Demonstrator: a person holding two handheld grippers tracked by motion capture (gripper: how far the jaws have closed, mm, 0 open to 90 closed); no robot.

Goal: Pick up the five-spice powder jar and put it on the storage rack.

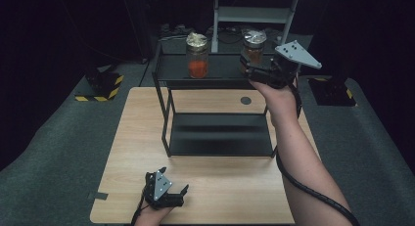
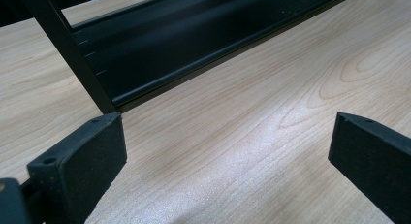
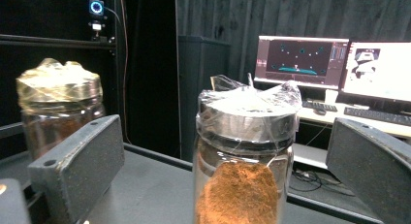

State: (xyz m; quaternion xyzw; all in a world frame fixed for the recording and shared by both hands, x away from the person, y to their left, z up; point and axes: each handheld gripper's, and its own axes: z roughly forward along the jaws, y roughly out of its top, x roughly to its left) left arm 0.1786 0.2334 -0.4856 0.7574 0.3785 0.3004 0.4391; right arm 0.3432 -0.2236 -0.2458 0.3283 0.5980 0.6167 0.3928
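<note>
Dark walls and two lit monitors [image 3: 334, 69] stand behind a wooden table [image 1: 147, 138] that carries a black two-level rack [image 1: 215, 69]. On the rack's top shelf stand two foil-capped jars of orange-brown powder, well apart. The right tool [image 1: 254, 69] is held up at the right jar [image 1: 254, 47], its jaws spread wide with the jar between them, not touching. The left jar [image 1: 197, 55] stands alone toward the shelf's middle. The left tool [image 1: 173, 179] rests low over the table's near edge, jaws apart and holding nothing, pointed at the rack's lower shelf.
</note>
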